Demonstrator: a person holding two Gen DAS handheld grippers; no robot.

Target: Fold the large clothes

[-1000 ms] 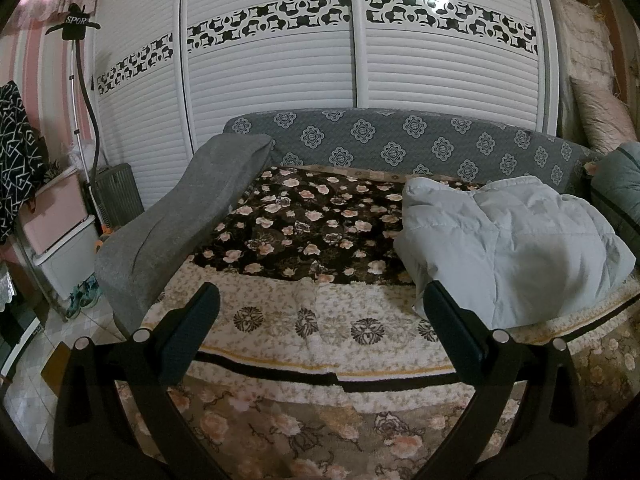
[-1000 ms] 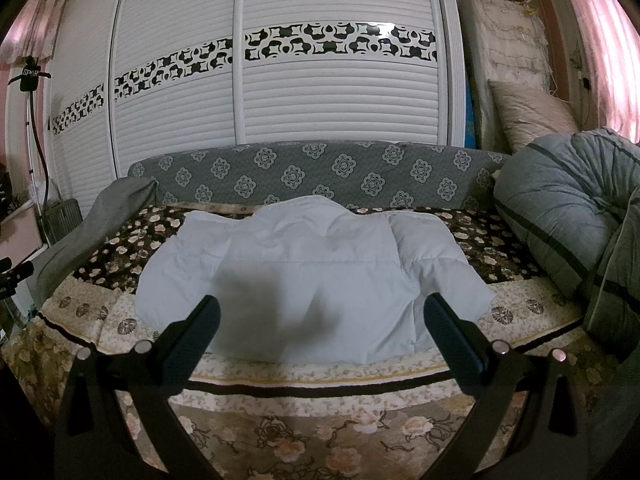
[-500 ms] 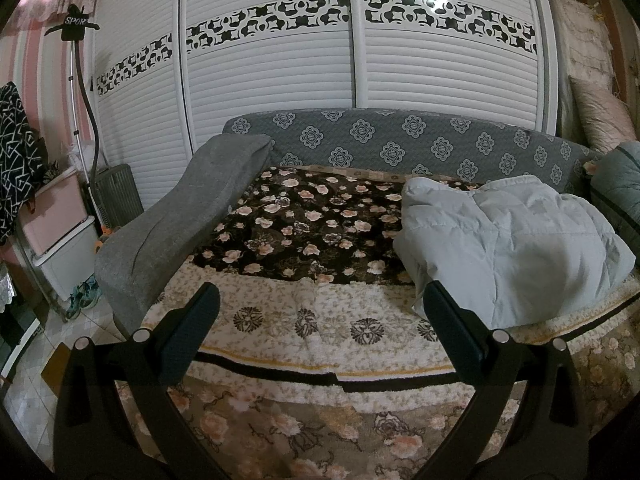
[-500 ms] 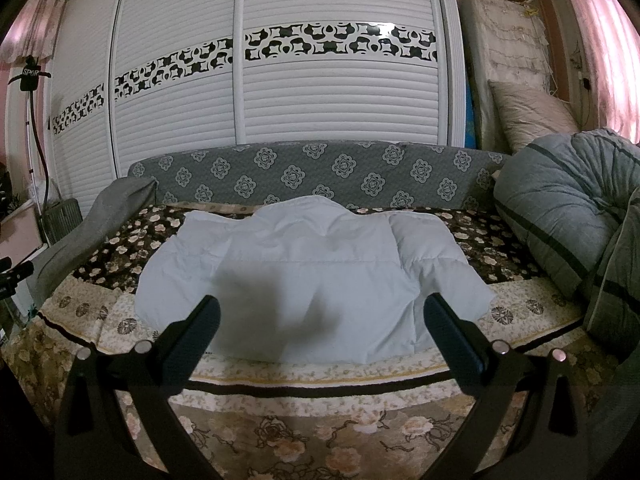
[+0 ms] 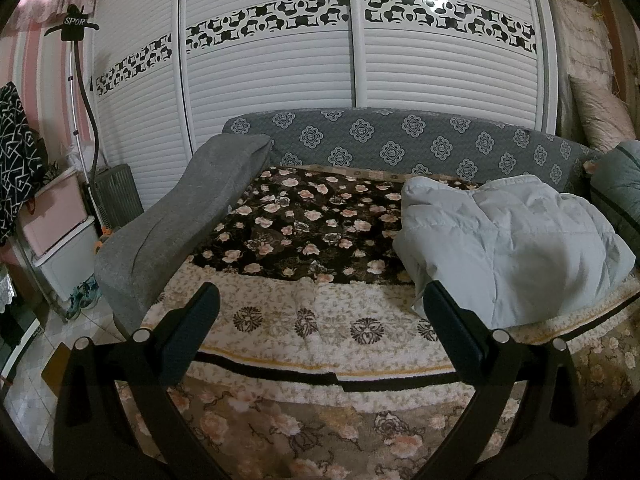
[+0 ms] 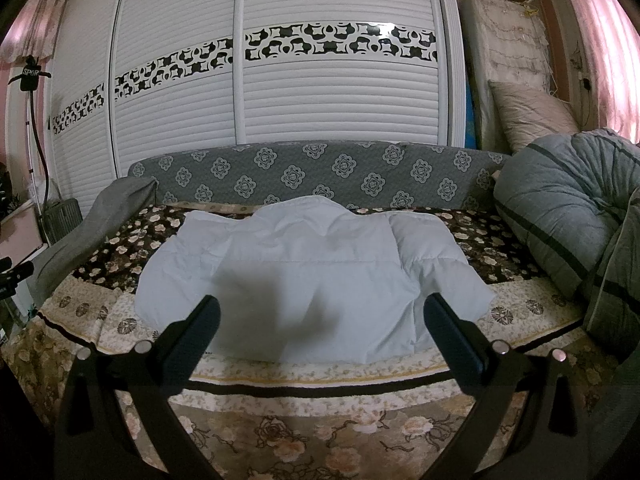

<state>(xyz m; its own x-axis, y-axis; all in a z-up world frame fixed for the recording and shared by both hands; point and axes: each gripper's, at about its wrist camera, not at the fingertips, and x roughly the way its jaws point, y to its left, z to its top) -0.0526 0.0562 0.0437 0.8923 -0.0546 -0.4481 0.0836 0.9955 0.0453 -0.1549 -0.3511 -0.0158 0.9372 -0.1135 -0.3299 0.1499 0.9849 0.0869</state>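
Nothing has shifted since a second ago: the pale blue padded jacket [image 6: 304, 276] lies in a compact, partly doubled-over heap on the floral blanket [image 5: 304, 220] covering the sofa bed. Both the left gripper [image 5: 320, 312] and right gripper [image 6: 320, 312] hang short of it, jaws spread wide and empty. This heap would fit either a half-made fold or a bundle awaiting spreading, so any grasp is best taken at an outer edge, both tongs level.

Jacket [image 6: 304, 280] on the blanket [image 6: 304, 376], quilt [image 6: 560, 216] to its right, wardrobe [image 6: 304, 80] behind.
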